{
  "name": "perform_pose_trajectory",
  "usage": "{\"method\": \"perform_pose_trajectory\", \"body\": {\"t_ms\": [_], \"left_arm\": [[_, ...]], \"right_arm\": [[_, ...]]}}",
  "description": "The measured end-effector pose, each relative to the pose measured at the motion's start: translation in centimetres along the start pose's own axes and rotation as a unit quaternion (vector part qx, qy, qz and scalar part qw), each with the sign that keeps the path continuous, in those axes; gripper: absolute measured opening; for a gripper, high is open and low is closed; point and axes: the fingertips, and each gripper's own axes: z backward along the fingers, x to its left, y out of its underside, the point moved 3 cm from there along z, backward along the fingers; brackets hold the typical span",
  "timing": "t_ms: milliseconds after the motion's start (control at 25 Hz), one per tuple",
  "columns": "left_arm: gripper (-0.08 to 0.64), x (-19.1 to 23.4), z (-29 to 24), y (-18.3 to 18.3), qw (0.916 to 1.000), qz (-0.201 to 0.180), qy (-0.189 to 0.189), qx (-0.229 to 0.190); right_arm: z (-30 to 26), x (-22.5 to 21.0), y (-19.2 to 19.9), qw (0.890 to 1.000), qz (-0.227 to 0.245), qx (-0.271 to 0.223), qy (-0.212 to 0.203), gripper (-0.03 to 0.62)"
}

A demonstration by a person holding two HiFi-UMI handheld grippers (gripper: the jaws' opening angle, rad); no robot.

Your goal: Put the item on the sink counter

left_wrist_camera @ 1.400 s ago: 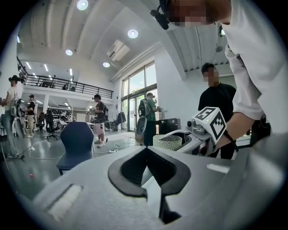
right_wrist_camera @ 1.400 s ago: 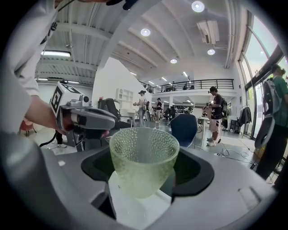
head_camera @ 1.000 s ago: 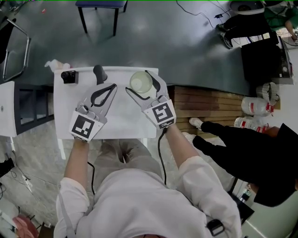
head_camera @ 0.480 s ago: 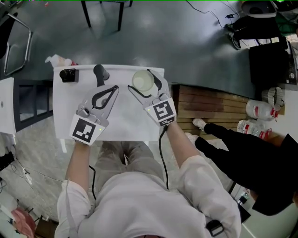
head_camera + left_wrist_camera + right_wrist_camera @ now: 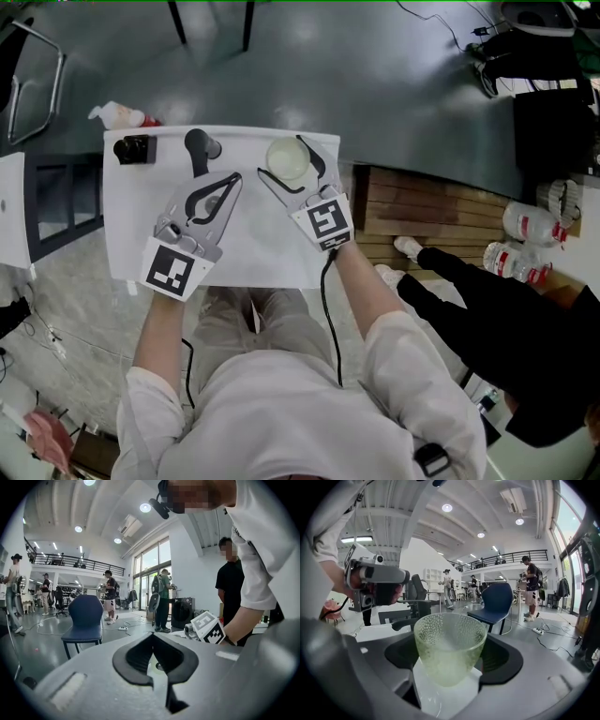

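Observation:
A clear, dimpled glass cup [image 5: 289, 161] is over the back right part of the white table [image 5: 253, 253]. My right gripper [image 5: 281, 157] is shut on it, one jaw on each side of its wall. The right gripper view shows the cup [image 5: 449, 651] upright between the dark pads, with white tabletop beneath; whether it touches the table I cannot tell. My left gripper [image 5: 234, 176] lies to the cup's left, shut and holding nothing. Its tips meet in the left gripper view [image 5: 151, 635].
A black faucet-like piece [image 5: 199, 145] and a small black device [image 5: 134, 148] stand at the table's back left. A white bottle [image 5: 120, 116] lies on the floor behind. A wooden pallet [image 5: 422, 211] and a person in black [image 5: 506, 300] are to the right.
The head view has drifted, so the table looks slightly larger. Both grippers and the cup keep nearly the same places on the table.

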Motion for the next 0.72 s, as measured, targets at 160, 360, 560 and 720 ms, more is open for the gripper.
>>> {"method": "perform_pose_trajectory", "body": {"t_ms": [160,360,560,720], "left_arm": [[0.006,-0.3,0.3,-0.8,0.9994,-0.032,0.004,0.010],[0.006,0.3,0.3,0.3,0.9998,-0.013,-0.002,0.013],[0.006,0.2,0.3,0.8,0.9997,-0.018,0.001,0.017],[0.006,0.2,0.5,1.0,0.9997,-0.017,0.001,0.016]], "right_arm": [[-0.8,-0.2,1.2,1.000,-0.003,0.002,-0.002,0.383],[-1.5,-0.3,2.4,1.000,-0.008,0.005,0.000,0.383],[-2.0,-0.4,3.4,1.000,-0.006,0.008,0.001,0.383],[-2.1,-0.6,3.9,1.000,-0.003,0.010,0.002,0.383]]}}
